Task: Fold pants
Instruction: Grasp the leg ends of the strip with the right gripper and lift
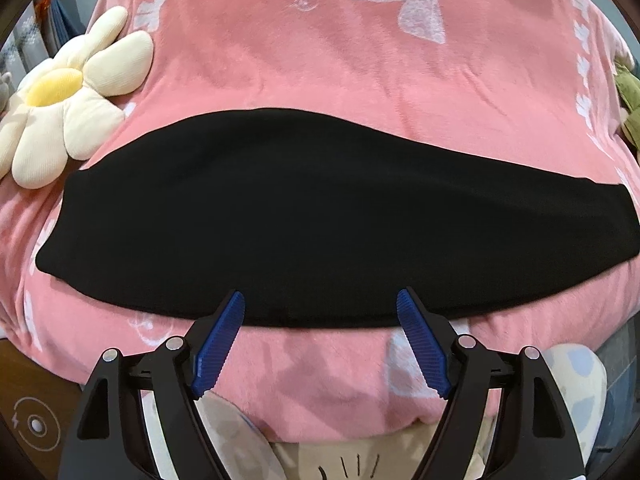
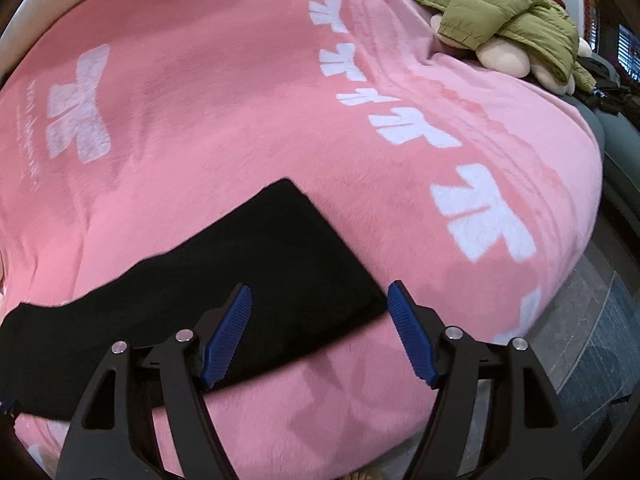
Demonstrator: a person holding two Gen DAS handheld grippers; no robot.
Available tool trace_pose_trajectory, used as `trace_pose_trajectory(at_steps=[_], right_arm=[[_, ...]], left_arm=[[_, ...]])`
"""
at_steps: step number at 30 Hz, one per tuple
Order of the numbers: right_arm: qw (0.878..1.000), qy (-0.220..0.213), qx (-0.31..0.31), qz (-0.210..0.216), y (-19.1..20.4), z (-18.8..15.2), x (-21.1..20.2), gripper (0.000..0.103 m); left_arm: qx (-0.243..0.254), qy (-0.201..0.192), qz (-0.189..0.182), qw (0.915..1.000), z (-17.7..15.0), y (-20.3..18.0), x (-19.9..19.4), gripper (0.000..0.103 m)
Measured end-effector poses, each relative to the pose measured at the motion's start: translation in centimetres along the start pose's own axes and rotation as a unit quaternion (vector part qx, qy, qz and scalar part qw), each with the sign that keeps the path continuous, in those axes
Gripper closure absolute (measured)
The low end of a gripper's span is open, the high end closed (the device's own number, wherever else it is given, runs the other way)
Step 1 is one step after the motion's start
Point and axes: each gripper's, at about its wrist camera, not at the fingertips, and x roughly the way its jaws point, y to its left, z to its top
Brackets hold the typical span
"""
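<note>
I see the black pants (image 1: pixel 320 216) lying flat as a long band across the pink blanket (image 1: pixel 320 60), their near edge toward me. My left gripper (image 1: pixel 320 304) hangs over that near edge, jaws apart and empty; my right gripper (image 2: pixel 318 296) hangs over the pants' right-hand end, jaws likewise apart, holding nothing. My worry: the plush blanket beneath the pants could get pinched along with them, or I catch only the top layer, so the fold drags crooked.

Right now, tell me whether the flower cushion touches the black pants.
Touching, apparently: in the left wrist view a petal of the flower cushion meets the far left edge of the black pants.
</note>
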Motion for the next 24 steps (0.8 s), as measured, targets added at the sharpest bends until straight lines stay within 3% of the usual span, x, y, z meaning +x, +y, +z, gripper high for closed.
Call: trace_pose_trajectory(at_steps=[2,5,7,8,9,10,11,14,16,17,19,21,24], right_arm=[[1.000,0.002,-0.020,0.001,0.8,1.7,1.0,0.034],[0.997,-0.008,-0.082,0.003,3.4,4.3,2.5,0.015],[0.994,-0.001,-0.108,0.001,4.5,5.5,4.6,0.015],[0.993,0.022,-0.115,-0.008,4.7,6.0,6.5,0.036],[0.992,0.051,-0.113,0.005,4.6,6.1,8.0,0.069],[0.992,0.074,-0.095,0.022,4.4,6.3,8.9,0.070],[0.994,0.058,-0.091,0.028,4.4,6.7,8.2,0.082],[0.995,-0.001,-0.083,0.055,3.9,7.3,5.5,0.083],[0.995,0.046,-0.087,0.022,2.9,6.6,7.9,0.079],[0.995,0.062,-0.077,0.033,2.3,6.1,8.5,0.074],[0.998,0.019,-0.044,0.038,1.2,5.9,5.8,0.064],[0.999,-0.022,-0.014,0.034,-0.4,5.1,2.5,0.027],[1.000,-0.013,0.004,0.024,-2.5,2.5,1.0,0.023]], left_arm=[[-0.009,0.005,0.004,0.9999,0.4,0.5,0.8,0.027],[-0.015,0.013,0.013,0.9997,0.7,1.0,1.7,0.027],[-0.019,0.018,0.019,0.9995,1.0,1.3,2.5,0.027],[-0.022,0.020,0.021,0.9993,1.1,1.5,2.8,0.027],[-0.025,0.023,0.021,0.9992,1.2,1.7,3.0,0.027],[-0.028,0.025,0.023,0.9990,1.3,1.9,3.3,0.027],[-0.030,0.026,0.026,0.9989,1.5,2.1,3.4,0.027],[-0.032,0.022,0.036,0.9986,1.6,2.4,3.7,0.026],[-0.038,0.030,0.039,0.9981,1.7,2.7,4.6,0.024],[-0.038,0.031,0.040,0.9980,1.8,2.6,5.1,0.022],[-0.026,0.025,0.049,0.9981,2.1,2.3,5.4,0.021],[-0.023,0.023,0.045,0.9984,2.4,2.3,5.1,0.021],[-0.048,0.018,0.027,0.9983,2.4,3.2,4.7,0.021]])
